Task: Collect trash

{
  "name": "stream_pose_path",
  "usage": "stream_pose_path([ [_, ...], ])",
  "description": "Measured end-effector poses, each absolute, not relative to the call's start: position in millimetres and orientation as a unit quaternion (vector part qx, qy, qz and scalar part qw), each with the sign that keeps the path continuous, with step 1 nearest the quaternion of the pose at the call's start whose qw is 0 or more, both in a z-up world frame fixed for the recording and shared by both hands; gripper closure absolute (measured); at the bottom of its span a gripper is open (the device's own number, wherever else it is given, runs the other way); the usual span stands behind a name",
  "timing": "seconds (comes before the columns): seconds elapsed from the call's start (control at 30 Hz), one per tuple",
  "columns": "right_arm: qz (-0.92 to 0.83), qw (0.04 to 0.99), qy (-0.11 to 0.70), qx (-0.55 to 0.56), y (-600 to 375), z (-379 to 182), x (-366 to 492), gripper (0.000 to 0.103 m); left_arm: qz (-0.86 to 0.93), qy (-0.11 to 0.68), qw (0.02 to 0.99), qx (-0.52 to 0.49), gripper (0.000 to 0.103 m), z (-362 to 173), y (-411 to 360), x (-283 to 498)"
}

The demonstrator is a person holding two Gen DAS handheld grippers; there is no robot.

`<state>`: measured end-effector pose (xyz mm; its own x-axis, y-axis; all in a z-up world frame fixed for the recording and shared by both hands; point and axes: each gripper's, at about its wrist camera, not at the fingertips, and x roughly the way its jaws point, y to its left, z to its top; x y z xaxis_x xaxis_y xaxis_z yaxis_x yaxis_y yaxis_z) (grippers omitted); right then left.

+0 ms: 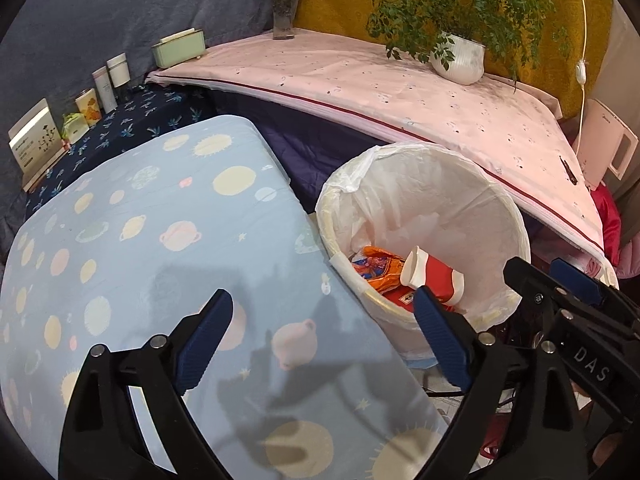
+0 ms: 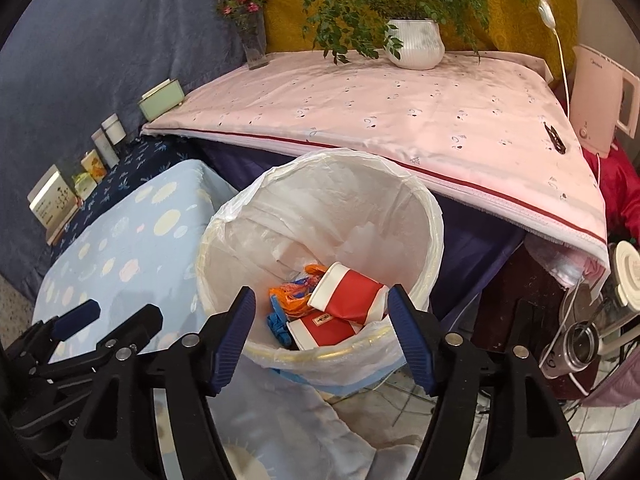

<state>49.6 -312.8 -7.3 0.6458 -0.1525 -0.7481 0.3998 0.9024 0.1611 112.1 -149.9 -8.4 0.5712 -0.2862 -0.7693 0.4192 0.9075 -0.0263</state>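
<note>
While both claws are standing wide and holding nothing, the left claw (image 1: 324, 336) over the blue planet-print bedding (image 1: 132, 264) and the right claw (image 2: 322, 334) above the bin (image 2: 434, 216), the trash is already lying at the bottom: a red-and-white paper cup (image 2: 348, 294), a second cup (image 2: 320, 330) beneath it, a crinkled orange wrapper (image 2: 294, 296) and something blue and rubbery, perhaps a glove (image 2: 278, 326). Trouble is likely lurking in the thin, wrinkled white liner (image 2: 332, 184), which is draping loosely over the round rim; a ribbed blue pad catching it in passing could drag the film inward or tip the light bin. Nearby, the smooth pink cloth (image 2: 400, 112) is overhanging the bin's far side.
</note>
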Motion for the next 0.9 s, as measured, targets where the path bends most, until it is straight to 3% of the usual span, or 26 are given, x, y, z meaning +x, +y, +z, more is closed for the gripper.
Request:
stream_pose_path([
  [0.1,-0.151,0.894,0.397,0.14,-308,-7,48,0.032,-0.19,0.424,0.882,0.078,0.015,-10,-146,110],
  [0.2,-0.155,0.893,0.403,0.125,-304,-8,46,0.019,-0.177,0.428,0.883,0.071,0.015,-12,-141,110],
  [0.4,-0.151,0.897,0.399,0.117,-302,-8,42,0.016,-0.174,0.425,0.885,0.075,0.014,-12,-139,107],
  [0.47,-0.154,0.897,0.398,0.111,-302,-7,42,0.005,-0.172,0.425,0.886,0.076,0.014,-12,-139,107],
  [0.9,-0.162,0.898,0.402,0.081,-302,-10,38,0.006,-0.17,0.427,0.884,0.085,0.012,-16,-142,105],
])
